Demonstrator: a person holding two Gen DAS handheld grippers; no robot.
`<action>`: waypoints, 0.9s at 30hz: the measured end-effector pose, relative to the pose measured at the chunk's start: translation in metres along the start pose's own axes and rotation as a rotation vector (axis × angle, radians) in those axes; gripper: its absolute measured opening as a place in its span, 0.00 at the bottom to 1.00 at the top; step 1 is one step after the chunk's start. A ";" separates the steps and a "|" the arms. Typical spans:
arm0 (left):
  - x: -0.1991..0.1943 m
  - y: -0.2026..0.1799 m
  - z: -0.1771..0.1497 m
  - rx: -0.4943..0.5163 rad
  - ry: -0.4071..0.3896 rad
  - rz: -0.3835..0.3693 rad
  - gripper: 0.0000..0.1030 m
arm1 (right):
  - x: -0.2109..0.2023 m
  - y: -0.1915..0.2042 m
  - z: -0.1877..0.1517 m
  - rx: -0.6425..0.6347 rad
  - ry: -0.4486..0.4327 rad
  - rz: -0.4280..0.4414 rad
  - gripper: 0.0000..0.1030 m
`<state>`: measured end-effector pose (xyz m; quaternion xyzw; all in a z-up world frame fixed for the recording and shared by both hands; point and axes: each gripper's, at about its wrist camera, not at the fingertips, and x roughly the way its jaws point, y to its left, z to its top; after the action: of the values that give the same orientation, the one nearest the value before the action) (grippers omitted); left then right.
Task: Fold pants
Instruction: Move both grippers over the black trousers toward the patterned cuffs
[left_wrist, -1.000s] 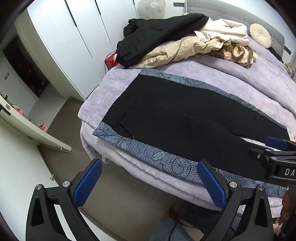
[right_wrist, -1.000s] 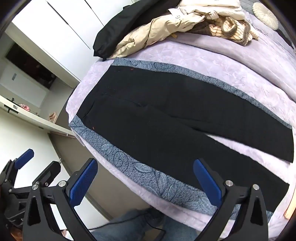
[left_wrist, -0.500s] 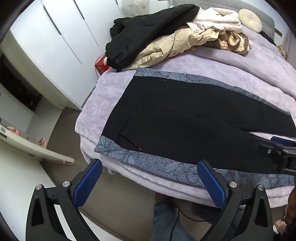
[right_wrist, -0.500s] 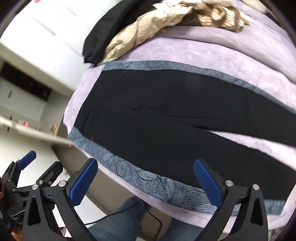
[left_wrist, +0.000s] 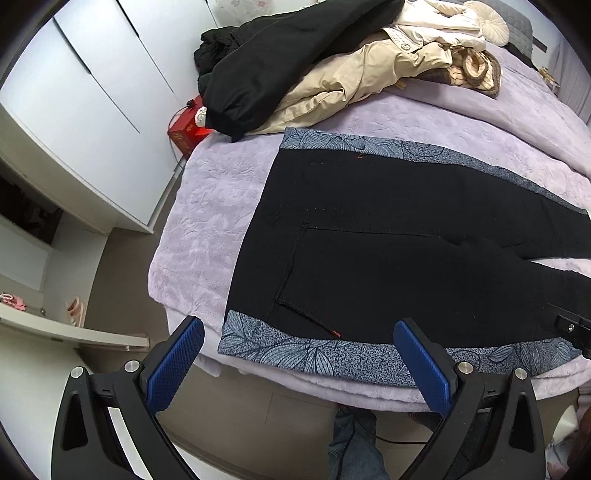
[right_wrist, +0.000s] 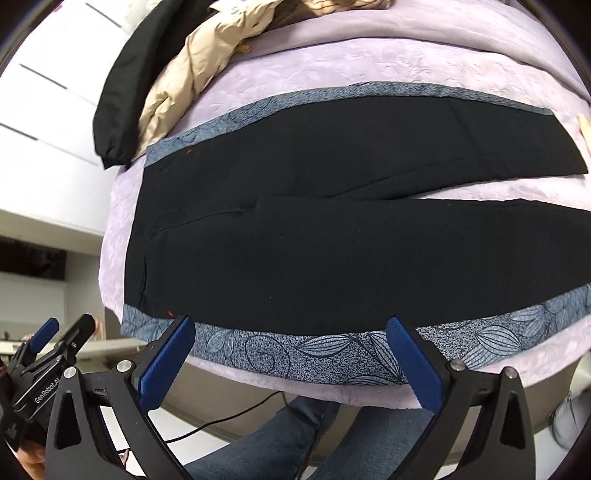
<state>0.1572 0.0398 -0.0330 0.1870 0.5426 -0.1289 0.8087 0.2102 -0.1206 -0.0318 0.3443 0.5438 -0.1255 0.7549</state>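
Pants – black with blue leaf-print side bands, spread flat and unfolded on the lilac bed | left tool and right tool – fingers apart, holding nothing, near the bed's edge | no fold made yet; all folding left, I judge

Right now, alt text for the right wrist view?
Black pants with blue patterned side stripes lie flat on a lilac bedspread, legs slightly apart. The open right gripper hovers at the near stripe; the left gripper shows lower left.
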 end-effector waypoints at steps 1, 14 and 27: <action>0.002 0.001 0.001 0.002 0.004 -0.009 1.00 | -0.001 0.003 0.000 0.001 0.000 -0.004 1.00; 0.016 0.012 0.005 -0.007 0.028 -0.057 1.00 | 0.004 0.019 0.004 -0.022 0.011 -0.052 1.00; 0.032 0.014 -0.001 0.025 0.061 -0.073 1.00 | 0.006 0.013 -0.010 0.029 0.013 -0.059 1.00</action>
<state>0.1743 0.0527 -0.0612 0.1812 0.5718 -0.1592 0.7841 0.2120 -0.1036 -0.0339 0.3401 0.5567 -0.1533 0.7422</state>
